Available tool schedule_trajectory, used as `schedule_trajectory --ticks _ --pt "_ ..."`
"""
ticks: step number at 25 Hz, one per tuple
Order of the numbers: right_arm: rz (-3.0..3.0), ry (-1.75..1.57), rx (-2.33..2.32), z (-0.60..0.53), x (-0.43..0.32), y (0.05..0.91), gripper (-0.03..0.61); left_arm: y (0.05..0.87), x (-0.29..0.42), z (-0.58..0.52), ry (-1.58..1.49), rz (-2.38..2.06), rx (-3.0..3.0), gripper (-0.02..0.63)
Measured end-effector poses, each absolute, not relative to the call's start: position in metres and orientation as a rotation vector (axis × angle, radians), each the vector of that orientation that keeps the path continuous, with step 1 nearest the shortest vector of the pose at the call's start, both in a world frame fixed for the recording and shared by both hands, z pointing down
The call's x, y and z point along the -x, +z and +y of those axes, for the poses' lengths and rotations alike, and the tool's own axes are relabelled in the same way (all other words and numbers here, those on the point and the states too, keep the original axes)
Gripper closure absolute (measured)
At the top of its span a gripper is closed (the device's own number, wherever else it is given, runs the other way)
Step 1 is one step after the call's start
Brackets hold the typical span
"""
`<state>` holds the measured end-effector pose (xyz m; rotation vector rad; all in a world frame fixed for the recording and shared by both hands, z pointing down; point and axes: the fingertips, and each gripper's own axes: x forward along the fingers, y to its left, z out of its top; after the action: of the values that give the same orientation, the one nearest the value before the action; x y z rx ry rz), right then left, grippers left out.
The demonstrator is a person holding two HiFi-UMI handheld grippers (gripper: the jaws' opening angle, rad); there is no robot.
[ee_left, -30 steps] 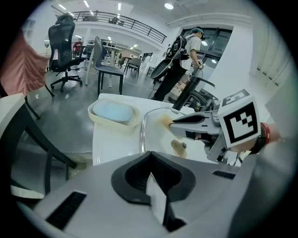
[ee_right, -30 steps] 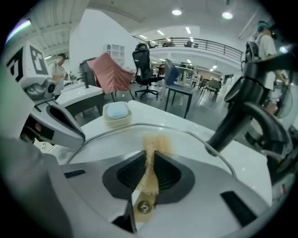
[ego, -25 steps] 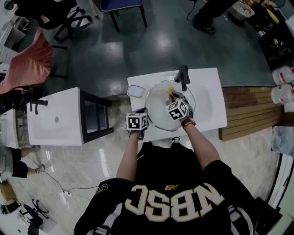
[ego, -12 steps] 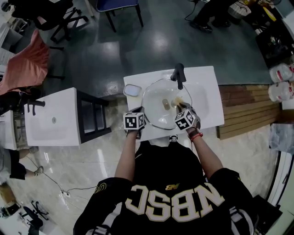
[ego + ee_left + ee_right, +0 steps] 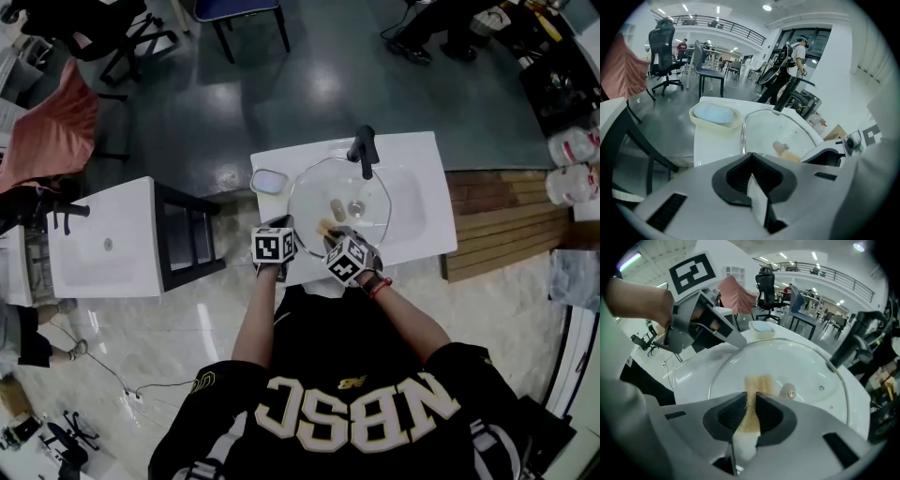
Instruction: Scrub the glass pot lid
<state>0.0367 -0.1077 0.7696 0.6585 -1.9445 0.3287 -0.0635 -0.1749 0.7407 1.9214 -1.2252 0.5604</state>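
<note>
Left gripper (image 5: 751, 174): jaws closed on the near-left rim of the glass pot lid (image 5: 367, 223), judging from the pale edge between its pads. The lid sits over the white sink basin (image 5: 427, 202), its far rim just below the faucet (image 5: 364, 150).

Right gripper (image 5: 751, 404): jaws clamped on a scrubber (image 5: 757, 386). Its tan working end lies on the glass just beside the lid knob (image 5: 788, 391). The scrubber's long axis runs straight ahead from the jaws, toward the far rim. The right gripper is the nearer one to the knob.

Count: one lid, one scrubber, one faucet, one soap dish (image 5: 267, 182), two grippers
</note>
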Motion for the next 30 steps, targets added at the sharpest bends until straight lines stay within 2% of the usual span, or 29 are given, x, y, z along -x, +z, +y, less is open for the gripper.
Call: schedule_trajectory --ticks 6,9,13,17,21,30 --pt "-1.972 0.341 -0.756 -0.179 -0.015 0.769 0.517 0.739 0.062 -0.174 0.571 -1.217 -1.931 0.598" --pt "-1.955 0.390 -0.869 -0.223 -0.037 0.766 0.518 0.739 0.061 -0.176 0.567 -1.211 -1.932 0.598" --pt "-1.869 0.300 -0.946 -0.244 -0.087 0.762 0.518 0.739 0.061 -0.176 0.580 -1.207 -1.934 0.598" --pt "-1.793 0.241 -0.928 -0.222 -0.127 0.760 0.518 0.740 0.061 -0.175 0.594 -1.210 -1.934 0.598" --pt "-1.772 0.249 -0.859 -0.176 -0.136 0.762 0.518 0.740 0.061 -0.174 0.592 -1.212 -1.933 0.598" --pt "-1.859 0.191 -0.693 -0.105 -0.063 0.771 0.515 0.739 0.060 -0.175 0.593 -1.211 -1.943 0.598"
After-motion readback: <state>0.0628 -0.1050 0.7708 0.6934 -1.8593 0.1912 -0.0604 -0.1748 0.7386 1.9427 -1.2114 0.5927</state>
